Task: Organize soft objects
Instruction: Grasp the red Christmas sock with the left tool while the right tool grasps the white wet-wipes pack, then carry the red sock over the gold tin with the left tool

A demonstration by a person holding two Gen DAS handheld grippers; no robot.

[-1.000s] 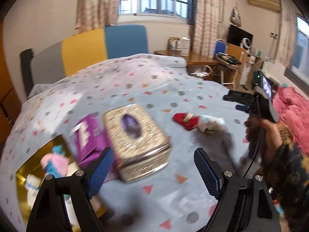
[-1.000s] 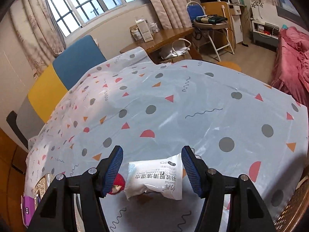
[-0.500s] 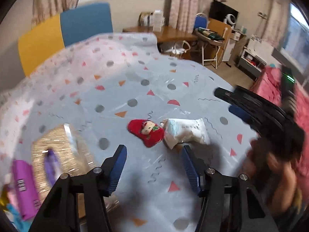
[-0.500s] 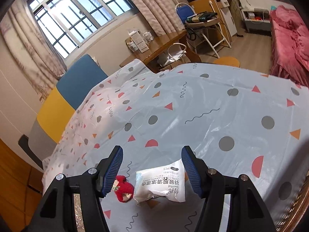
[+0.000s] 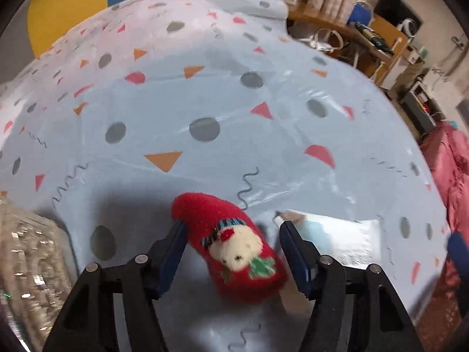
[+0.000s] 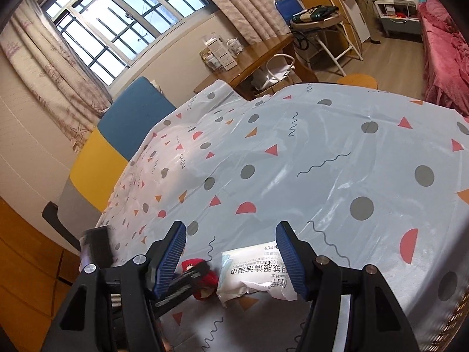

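A red plush sock-shaped toy with a white face lies on the patterned tablecloth. My left gripper is open, its jaws standing on either side of the toy. A white wet-wipes packet lies just right of it. In the right wrist view the packet lies below and between the jaws of my open right gripper, which hovers above it. The red toy shows there too, with the left gripper's fingers around it.
A glittery gold tissue box sits at the left edge of the left wrist view. A blue, yellow and grey chair back stands behind the table. A wooden desk and a pink bed are further off.
My left gripper has swung right from the tissue box and come down over the red toy, which now sits between its jaws. My right gripper has risen slightly above the packet.
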